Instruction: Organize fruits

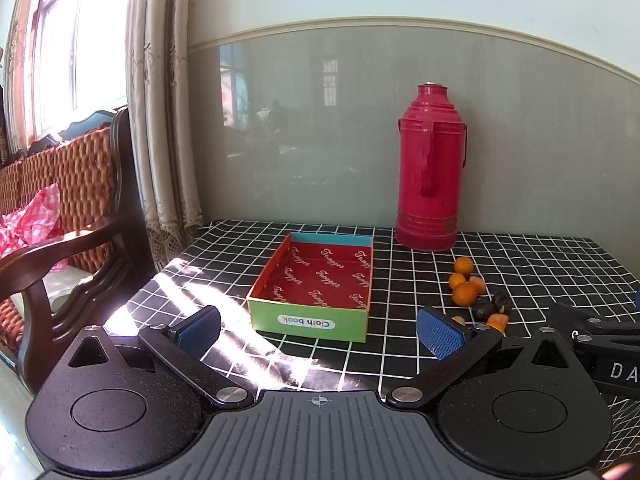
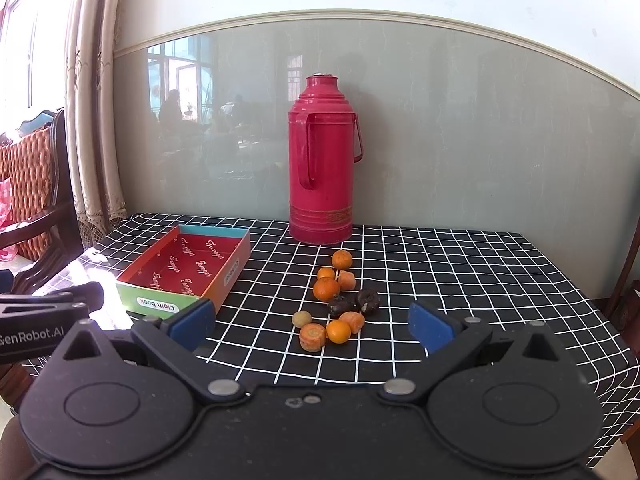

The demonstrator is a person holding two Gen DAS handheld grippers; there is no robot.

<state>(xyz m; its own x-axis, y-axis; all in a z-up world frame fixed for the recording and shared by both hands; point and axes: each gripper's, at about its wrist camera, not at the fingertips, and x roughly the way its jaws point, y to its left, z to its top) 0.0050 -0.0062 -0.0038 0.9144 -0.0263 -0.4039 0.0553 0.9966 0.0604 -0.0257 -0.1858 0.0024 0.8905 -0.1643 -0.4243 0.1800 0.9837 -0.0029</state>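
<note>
An empty cardboard box (image 1: 316, 288) (image 2: 188, 268) with a red inside and a green front lies on the checked tablecloth. To its right is a loose cluster of fruit: small oranges (image 2: 326, 289) (image 1: 465, 293), carrot pieces (image 2: 313, 336), two dark shrivelled fruits (image 2: 355, 301) (image 1: 486, 307) and a small pale round one (image 2: 301, 319). My left gripper (image 1: 320, 330) is open, hovering just before the box. My right gripper (image 2: 310, 322) is open near the front of the fruit cluster, nothing between its fingers. Its body (image 1: 596, 336) shows at the right of the left wrist view.
A tall red thermos (image 2: 322, 160) (image 1: 430, 168) stands at the back against the grey wall panel. A wooden chair with a woven orange back (image 1: 60, 200) and a curtain (image 1: 160, 120) are left of the table. The table's right edge (image 2: 592, 320) drops off.
</note>
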